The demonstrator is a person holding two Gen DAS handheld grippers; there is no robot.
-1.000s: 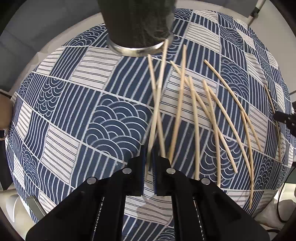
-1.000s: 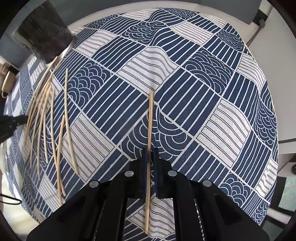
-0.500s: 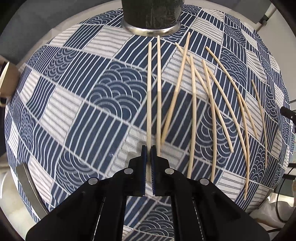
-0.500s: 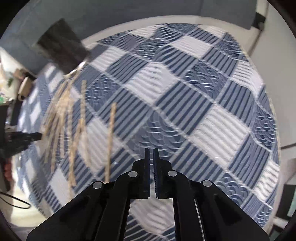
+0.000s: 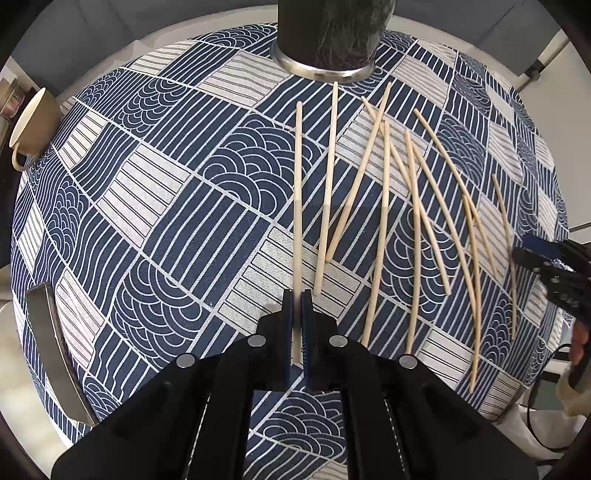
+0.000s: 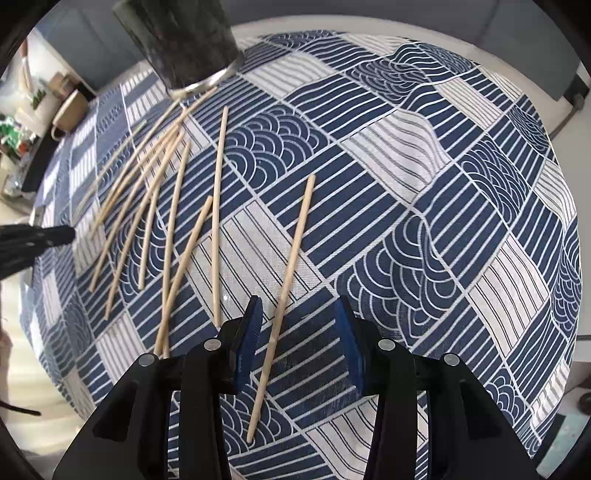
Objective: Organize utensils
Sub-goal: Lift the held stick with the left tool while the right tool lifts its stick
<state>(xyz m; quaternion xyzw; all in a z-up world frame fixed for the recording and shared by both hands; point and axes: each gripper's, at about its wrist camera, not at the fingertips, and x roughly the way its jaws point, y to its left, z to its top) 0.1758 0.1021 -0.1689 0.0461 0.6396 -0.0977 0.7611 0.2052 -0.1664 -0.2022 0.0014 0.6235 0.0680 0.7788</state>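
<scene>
Left wrist: left gripper [image 5: 296, 302] pinching chopstick [image 5: 297, 192], right gripper [image 6: 300, 314] spread wide.

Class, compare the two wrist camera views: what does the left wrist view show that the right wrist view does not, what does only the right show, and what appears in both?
Only the left wrist view shows the left gripper shut on one chopstick, and a metal strip at the cloth's left edge.

Only the right wrist view shows the right gripper open over a lone chopstick lying apart from the rest.

Both show the dark holder with its metal base, the patterned blue tablecloth, the loose chopsticks scattered on it, and a cream cup.
</scene>
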